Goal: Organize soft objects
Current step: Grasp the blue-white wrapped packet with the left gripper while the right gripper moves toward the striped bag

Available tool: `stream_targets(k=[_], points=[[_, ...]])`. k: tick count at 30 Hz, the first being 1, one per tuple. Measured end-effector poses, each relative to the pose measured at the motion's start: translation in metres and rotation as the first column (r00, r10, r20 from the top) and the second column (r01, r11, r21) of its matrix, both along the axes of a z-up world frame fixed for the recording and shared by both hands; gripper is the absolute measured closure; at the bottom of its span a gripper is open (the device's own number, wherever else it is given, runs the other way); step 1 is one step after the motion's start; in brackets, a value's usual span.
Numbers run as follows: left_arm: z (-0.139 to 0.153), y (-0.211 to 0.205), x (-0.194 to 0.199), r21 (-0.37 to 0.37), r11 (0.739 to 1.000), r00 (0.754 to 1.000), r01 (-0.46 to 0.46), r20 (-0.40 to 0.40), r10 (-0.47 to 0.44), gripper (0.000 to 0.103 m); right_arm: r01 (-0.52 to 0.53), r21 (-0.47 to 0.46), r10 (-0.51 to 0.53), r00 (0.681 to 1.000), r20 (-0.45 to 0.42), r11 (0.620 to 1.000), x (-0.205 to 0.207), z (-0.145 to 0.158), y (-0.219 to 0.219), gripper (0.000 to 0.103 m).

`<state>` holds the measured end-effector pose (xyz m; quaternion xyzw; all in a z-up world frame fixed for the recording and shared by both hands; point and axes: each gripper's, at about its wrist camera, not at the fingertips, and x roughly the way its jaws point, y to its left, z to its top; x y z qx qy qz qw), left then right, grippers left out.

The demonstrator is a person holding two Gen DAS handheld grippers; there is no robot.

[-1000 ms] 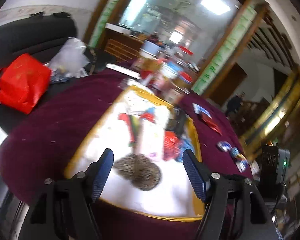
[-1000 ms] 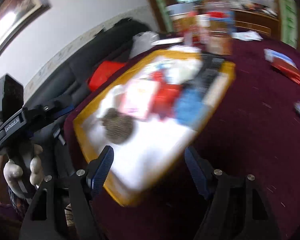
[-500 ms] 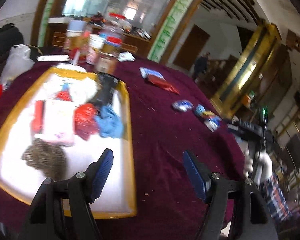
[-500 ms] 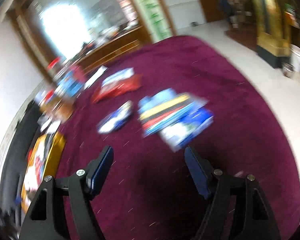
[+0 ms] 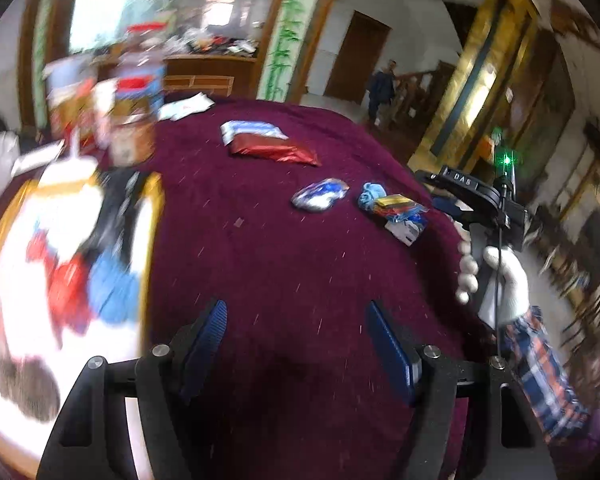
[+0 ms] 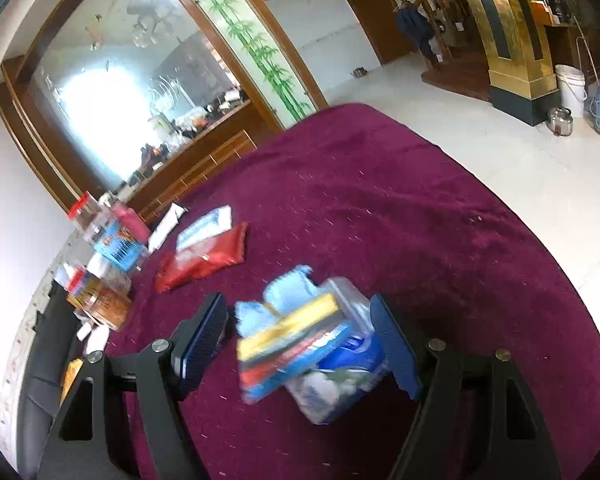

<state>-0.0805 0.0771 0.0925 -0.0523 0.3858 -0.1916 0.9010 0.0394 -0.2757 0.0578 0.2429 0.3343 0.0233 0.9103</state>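
Right gripper [image 6: 296,344] now over crinkly packets [image 6: 312,344], fingers apart.

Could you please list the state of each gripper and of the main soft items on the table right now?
left gripper: open, empty, over bare maroon cloth.
right gripper: open, straddling the packet pile, not gripping it.
packet pile: heaped on the cloth, partly blurred.
light blue cloth: crumpled, lying against the pile.
red pouch: lying flat.
yellow-rimmed tray: loaded with items, blurred.
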Motion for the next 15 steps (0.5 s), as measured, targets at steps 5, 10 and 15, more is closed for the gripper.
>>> stream_targets(k=[5,10,15], points=[[-0.014,-0.067,0.077,0.124,0.989,0.997,0.075,-0.006,-0.075,0.026,0.009,0.024,-0.009,1.0,-0.001,1.0,0.001,-0.001,-0.011,0.03],[-0.044,-0.116,0.162,0.235,0.968,0.996,0.084,-0.049,-0.074,0.026,0.008,0.031,-0.008,1.0,-0.009,0.999,0.004,-0.002,-0.016,0.029],[-0.065,-0.139,0.205,0.29,0.949,0.992,0.121,-0.074,-0.104,0.026,0.02,0.039,-0.02,1.0,-0.015,0.999,0.008,-0.002,-0.021,0.029]])
